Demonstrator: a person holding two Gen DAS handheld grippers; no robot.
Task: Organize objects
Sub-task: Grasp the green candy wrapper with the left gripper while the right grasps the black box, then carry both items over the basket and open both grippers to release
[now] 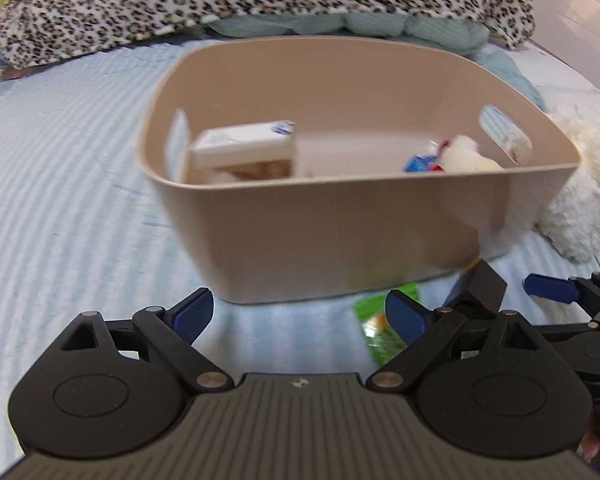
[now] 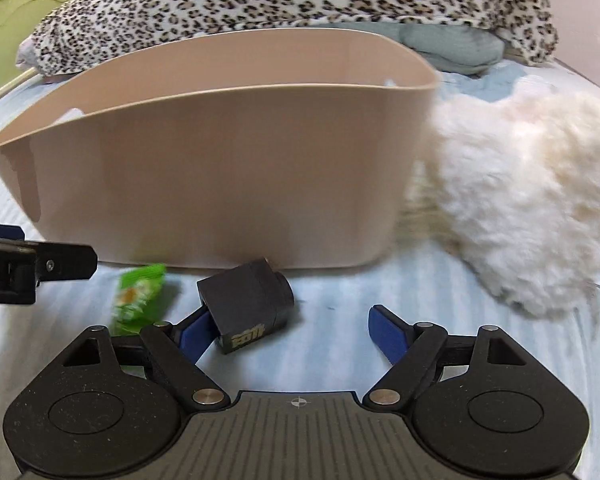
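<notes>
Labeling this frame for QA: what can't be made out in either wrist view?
- Bin contents, right wrist: hidden by its near wall.
- White box print and the blue-red item, left wrist: blurred.
- Green packet, left wrist: partly behind the left gripper's finger; label blurred in both views.
- Black block lettering, right wrist: too small to read.
- White plush: cut off by the frame edge in both views.
</notes>
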